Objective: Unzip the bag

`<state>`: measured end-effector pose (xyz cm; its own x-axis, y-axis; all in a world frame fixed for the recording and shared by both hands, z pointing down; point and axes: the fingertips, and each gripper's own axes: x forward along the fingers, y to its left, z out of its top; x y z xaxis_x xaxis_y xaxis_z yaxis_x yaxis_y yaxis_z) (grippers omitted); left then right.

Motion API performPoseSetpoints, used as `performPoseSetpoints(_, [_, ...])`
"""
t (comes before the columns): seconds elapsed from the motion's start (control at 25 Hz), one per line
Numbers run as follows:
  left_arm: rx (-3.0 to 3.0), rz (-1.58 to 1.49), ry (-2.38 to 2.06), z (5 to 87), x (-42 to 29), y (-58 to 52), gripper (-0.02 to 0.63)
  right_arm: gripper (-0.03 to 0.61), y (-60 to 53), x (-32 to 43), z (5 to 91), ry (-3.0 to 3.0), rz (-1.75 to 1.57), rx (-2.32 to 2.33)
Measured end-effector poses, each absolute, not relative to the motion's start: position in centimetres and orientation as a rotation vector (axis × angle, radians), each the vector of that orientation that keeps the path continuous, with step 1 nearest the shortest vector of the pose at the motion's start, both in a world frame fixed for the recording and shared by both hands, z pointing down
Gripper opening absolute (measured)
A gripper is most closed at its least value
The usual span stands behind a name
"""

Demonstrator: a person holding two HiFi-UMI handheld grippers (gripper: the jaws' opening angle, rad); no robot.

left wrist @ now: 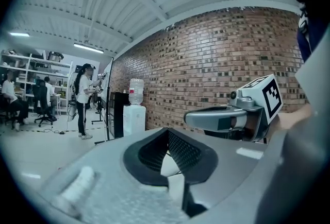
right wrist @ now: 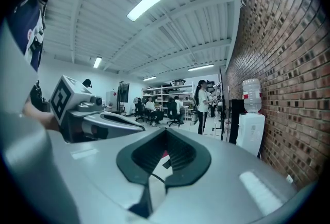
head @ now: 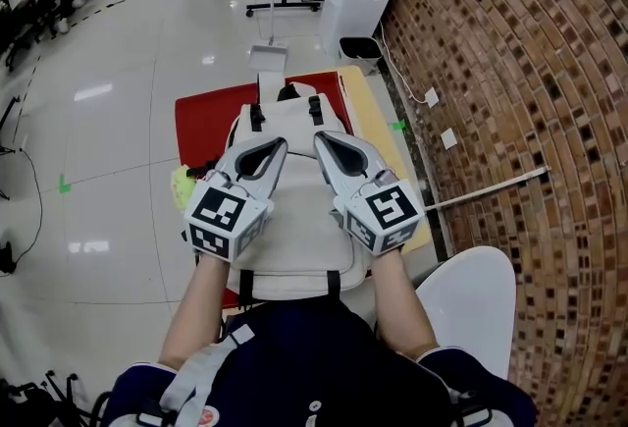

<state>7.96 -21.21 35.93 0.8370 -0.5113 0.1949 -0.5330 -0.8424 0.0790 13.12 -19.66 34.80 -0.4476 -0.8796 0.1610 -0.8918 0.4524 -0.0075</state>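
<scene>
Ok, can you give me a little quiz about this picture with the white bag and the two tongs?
1. True or false: the left tongs and the right tongs are both shut, with nothing in them.
2. What does the bag lie on? A: a blue towel. B: a red mat. C: green grass.
3. Fill in: the wall on the right is made of ____.

Key: 1 true. 2 B. 3 bricks.
</scene>
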Motion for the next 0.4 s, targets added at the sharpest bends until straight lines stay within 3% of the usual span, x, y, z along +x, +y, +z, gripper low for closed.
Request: performPoseSetpoints(0.4, [2.891, 0.259, -0.812, 35.74, 8.04, -20.89, 0.002, 0.003, -19.55, 13.04, 34.71, -2.556, 0.138, 1.564])
